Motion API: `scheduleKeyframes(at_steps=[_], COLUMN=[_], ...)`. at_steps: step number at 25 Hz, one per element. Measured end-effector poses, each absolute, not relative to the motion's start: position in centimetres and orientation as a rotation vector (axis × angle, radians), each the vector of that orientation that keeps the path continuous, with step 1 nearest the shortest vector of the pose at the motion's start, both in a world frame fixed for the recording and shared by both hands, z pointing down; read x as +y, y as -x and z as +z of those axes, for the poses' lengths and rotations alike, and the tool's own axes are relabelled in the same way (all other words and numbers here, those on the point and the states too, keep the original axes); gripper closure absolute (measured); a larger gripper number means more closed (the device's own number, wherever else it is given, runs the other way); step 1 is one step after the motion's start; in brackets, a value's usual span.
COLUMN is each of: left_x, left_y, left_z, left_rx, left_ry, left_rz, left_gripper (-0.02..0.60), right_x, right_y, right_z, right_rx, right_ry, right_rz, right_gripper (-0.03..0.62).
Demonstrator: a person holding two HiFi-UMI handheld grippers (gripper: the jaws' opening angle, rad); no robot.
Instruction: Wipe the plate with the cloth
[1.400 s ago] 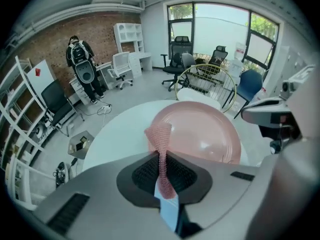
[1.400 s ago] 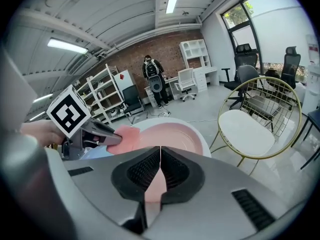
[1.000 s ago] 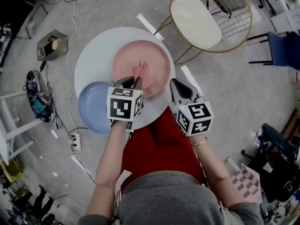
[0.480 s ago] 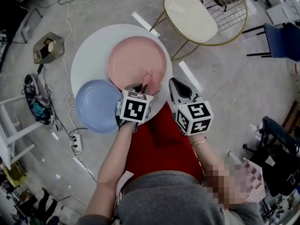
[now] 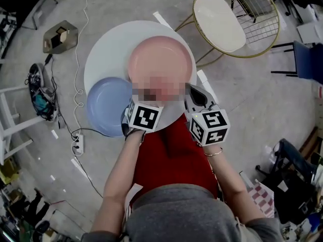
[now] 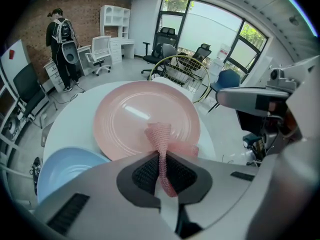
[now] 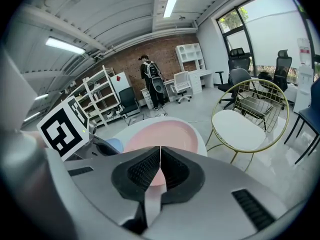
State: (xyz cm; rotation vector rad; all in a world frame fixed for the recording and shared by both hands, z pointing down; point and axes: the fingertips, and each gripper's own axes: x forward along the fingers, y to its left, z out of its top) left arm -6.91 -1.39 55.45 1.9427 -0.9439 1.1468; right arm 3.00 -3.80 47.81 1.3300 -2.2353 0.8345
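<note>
The left gripper (image 6: 161,158) pinches the cloth (image 6: 159,133) at the plate's (image 6: 131,115) near rim. The rest of the plate is open. The right gripper (image 7: 160,160), closed on nothing, hovers beside the plate.

head: steeply down over table (image 5: 106,54) | 2 gripper views: low, along jaws | shared: pink plate (image 5: 159,59)

a blue plate (image 5: 107,105) sits on the round white table (image 5: 108,49); a gold wire chair (image 5: 220,20) stands beside it.

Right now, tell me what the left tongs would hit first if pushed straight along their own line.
The pink plate: the left tongs, shut on the pink cloth, point across its near rim, probably low enough to meet it, though their height above it is unclear.
</note>
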Motion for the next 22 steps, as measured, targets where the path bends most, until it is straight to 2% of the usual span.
scheduleKeyframes(at_steps=[22], left_x=[-1.8], left_y=[11.6], left_z=[55.3], left_rx=[-1.097], left_ry=[-1.889], left_rz=[1.256], left_gripper=[0.548], right_x=[-3.4], right_y=[-1.1], right_z=[47.9], right_rx=[-2.272], right_ry=[-1.239], right_rz=[0.815], right_gripper=[0.565])
